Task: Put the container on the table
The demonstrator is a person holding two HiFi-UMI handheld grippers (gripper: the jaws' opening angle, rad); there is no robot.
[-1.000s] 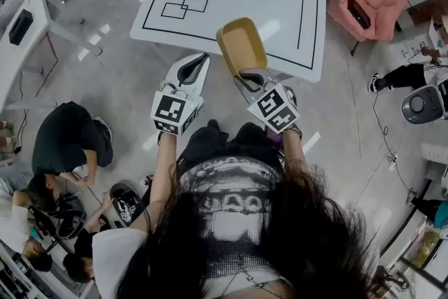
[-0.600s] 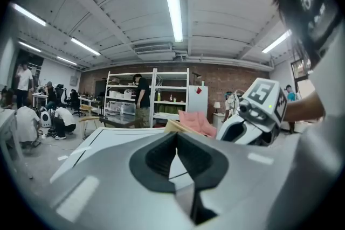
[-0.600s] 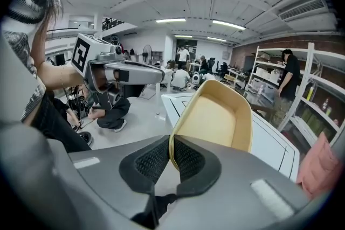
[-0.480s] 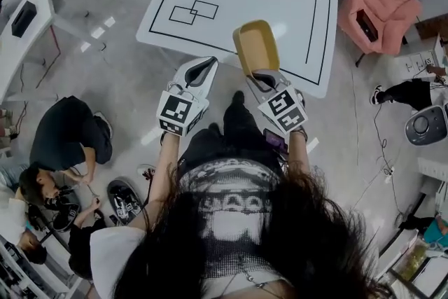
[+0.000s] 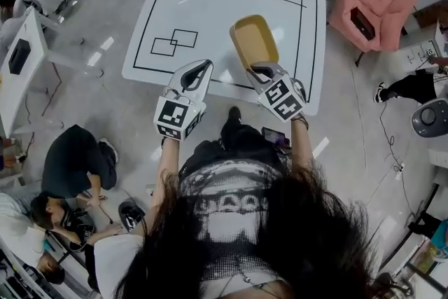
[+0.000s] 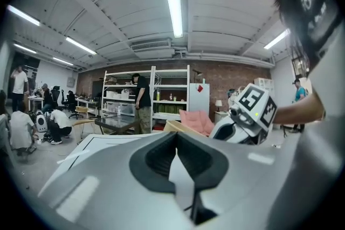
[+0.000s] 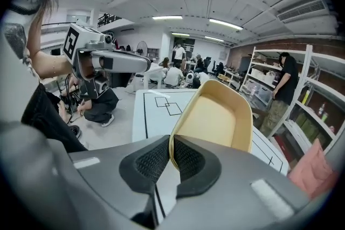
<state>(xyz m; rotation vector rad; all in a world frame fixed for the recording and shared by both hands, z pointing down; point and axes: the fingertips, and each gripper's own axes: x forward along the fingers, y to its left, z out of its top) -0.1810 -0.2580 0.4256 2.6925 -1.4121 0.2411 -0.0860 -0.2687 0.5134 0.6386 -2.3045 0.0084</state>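
Fingers (image 7: 150, 161) of the right gripper (image 7: 170, 143) pinch the container (image 7: 215, 116) rim; left gripper (image 6: 176, 137) fingers closed, empty.

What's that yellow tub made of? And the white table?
The yellow tub looks like thin moulded plastic, matte: one even colour, rounded corners, thin rim. The white table has a smooth, slightly glossy top with bright glare patches, maybe laminate or painted board.

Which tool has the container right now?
The right tool: its jaws clamp the rim of the yellow container. The left tool is shut on nothing.
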